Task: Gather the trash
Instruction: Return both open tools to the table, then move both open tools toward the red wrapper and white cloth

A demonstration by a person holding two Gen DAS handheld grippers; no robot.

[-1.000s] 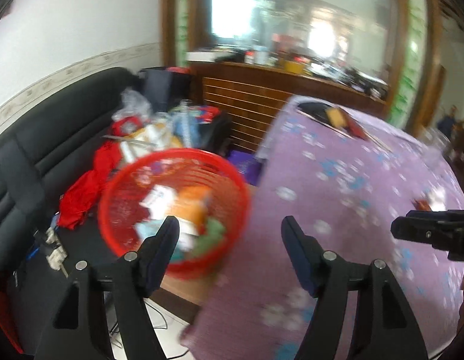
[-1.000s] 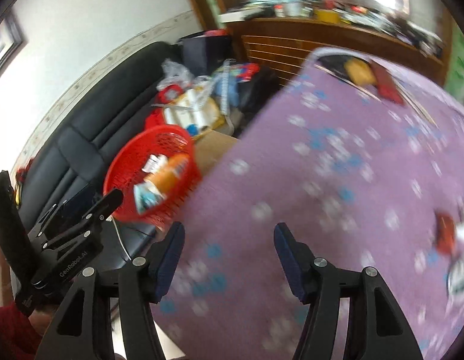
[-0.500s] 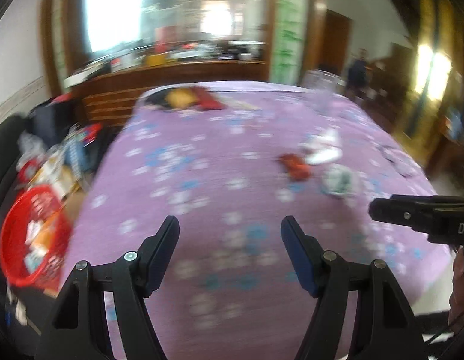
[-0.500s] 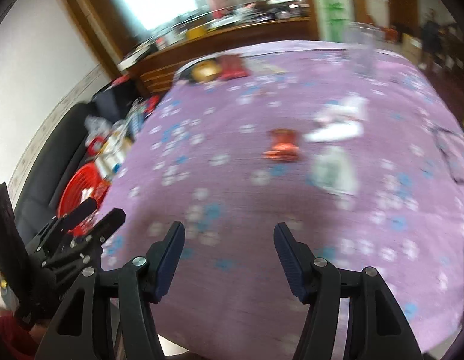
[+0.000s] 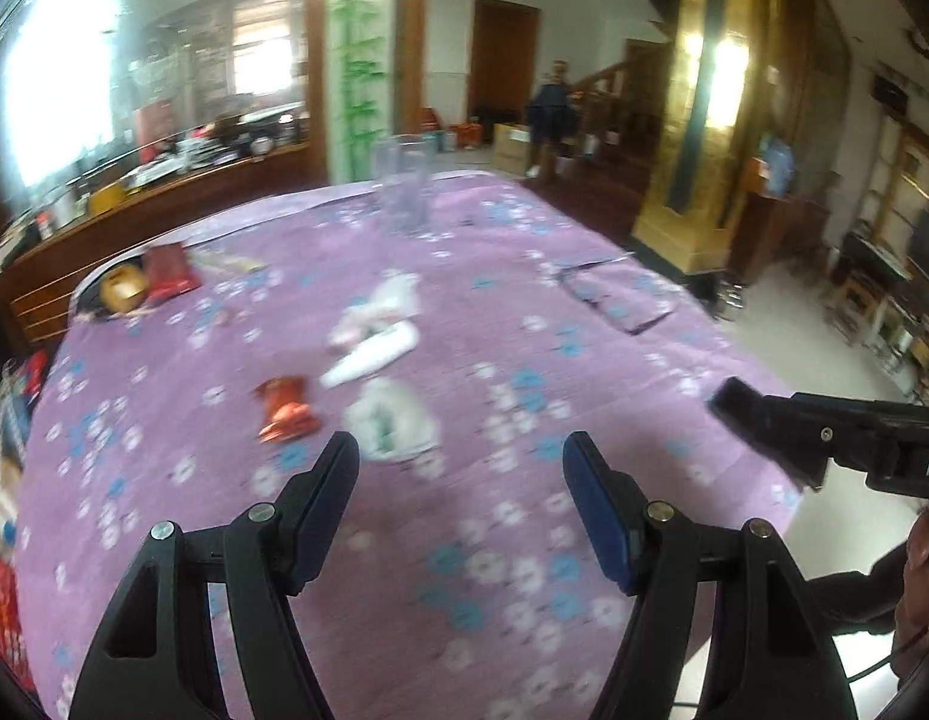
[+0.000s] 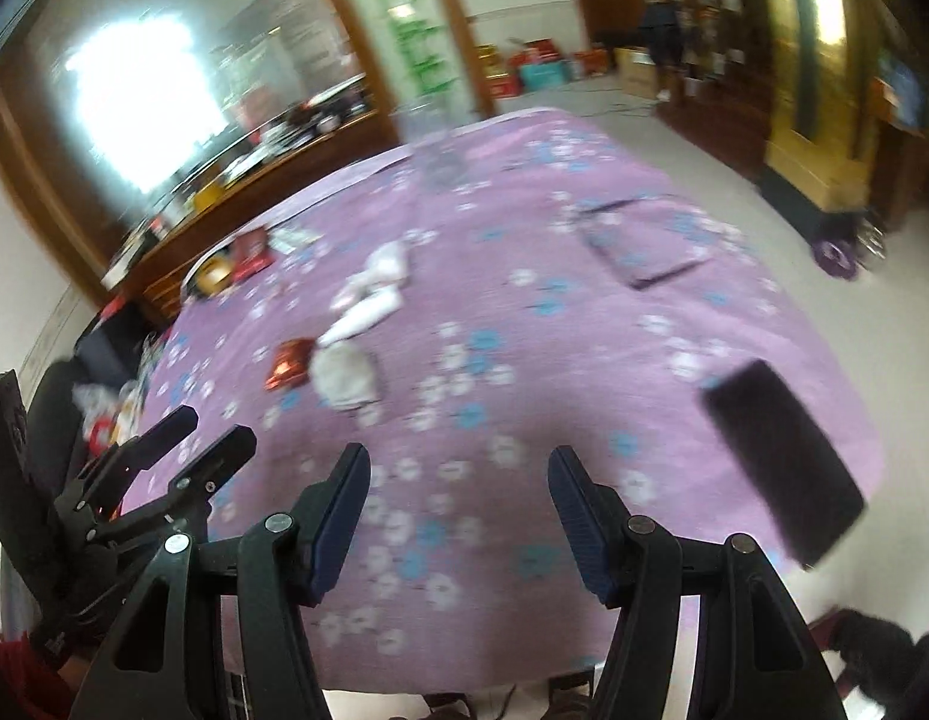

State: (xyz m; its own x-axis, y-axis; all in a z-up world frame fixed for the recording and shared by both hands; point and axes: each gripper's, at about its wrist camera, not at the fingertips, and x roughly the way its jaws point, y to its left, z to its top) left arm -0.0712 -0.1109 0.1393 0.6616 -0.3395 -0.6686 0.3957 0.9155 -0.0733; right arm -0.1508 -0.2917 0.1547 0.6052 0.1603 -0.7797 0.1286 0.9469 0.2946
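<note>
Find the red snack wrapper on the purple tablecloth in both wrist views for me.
Left wrist: red snack wrapper lies left of centre, just beyond the left hand-held gripper.
Right wrist: red snack wrapper sits left of centre, farther up the cloth.
Shared landmark: the crumpled whitish bag lies immediately to its right in both.

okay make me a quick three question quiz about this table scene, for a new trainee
1. True or false: the left gripper is shut on the red wrapper.
2. Which lies nearest the left gripper? A) clear glass B) crumpled whitish wrapper C) orange packet
3. Fill in: the right gripper hovers over the ____ flowered tablecloth.

Key
1. False: its jaws are open and empty.
2. B
3. purple
</note>
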